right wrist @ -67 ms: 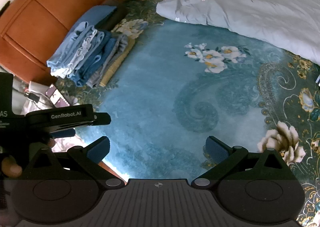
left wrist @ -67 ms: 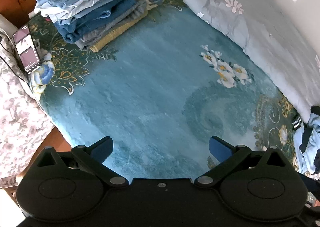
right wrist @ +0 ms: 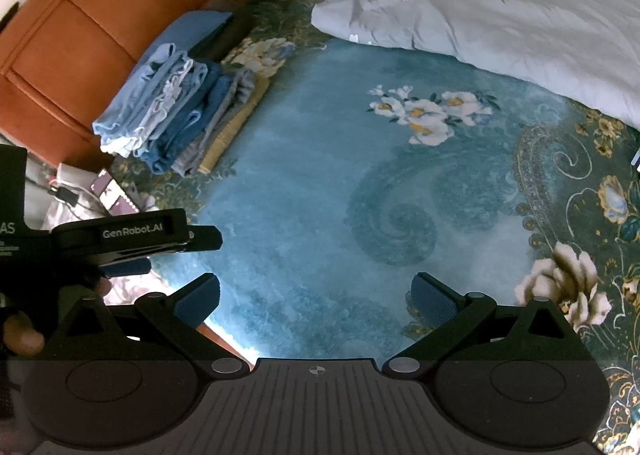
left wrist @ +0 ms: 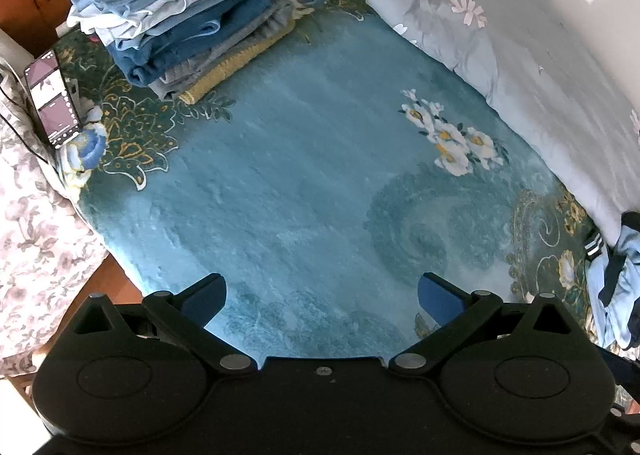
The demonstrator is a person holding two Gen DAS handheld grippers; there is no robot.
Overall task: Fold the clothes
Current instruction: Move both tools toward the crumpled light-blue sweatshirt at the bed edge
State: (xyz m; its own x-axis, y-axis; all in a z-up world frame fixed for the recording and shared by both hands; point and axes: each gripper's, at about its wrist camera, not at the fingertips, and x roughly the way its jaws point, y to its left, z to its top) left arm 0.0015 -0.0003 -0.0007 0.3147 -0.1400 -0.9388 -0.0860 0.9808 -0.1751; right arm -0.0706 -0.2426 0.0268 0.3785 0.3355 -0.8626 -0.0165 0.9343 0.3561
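Plush teal floral bedspread point(left wrist: 304, 175) mostly bare, folded blue clothes stack point(left wrist: 180, 15) by orange headboard point(right wrist: 80, 35), pale grey flowered quilt point(left wrist: 520, 67) alongside, left gripper point(left wrist: 322, 295) and right gripper point(right wrist: 316, 295) jaws both spread, empty

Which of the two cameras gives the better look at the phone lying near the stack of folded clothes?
The left wrist view: the phone shows whole, screen lit, beside the stack of folded clothes. In the right wrist view the left claw hides most of it.

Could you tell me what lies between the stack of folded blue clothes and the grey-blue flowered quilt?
Only bare teal floral blanket separates the stack of folded blue clothes from the grey-blue flowered quilt; both wrist views show this.
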